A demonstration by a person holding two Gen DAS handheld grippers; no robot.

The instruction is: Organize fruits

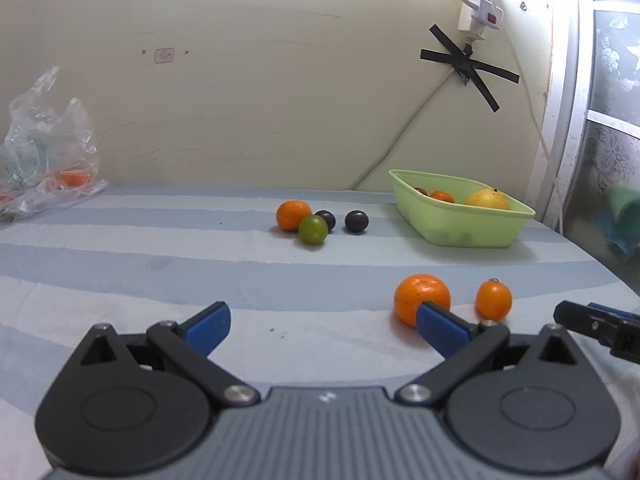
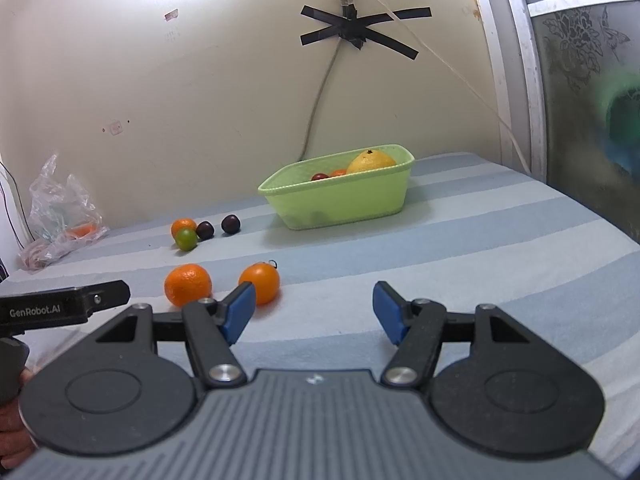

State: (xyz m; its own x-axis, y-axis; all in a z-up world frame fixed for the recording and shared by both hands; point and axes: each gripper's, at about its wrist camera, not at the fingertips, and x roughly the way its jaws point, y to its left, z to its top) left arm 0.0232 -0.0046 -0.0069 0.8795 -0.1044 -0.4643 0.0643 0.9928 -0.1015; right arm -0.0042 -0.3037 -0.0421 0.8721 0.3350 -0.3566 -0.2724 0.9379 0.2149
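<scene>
"GenRobot.AI" is printed on the left gripper (image 2: 100,300); its jaws stand apart, empty. The right gripper (image 2: 314,312) is likewise wide and empty. Two oranges (image 2: 187,283) lie at its eleven o'clock, the green basket (image 2: 340,200) at twelve.

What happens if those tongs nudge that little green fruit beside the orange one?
The green fruit looks round and smooth, so it would probably roll across the striped cloth. It seems to touch the orange, so that may shift too. Likely firm, not squashy.
</scene>
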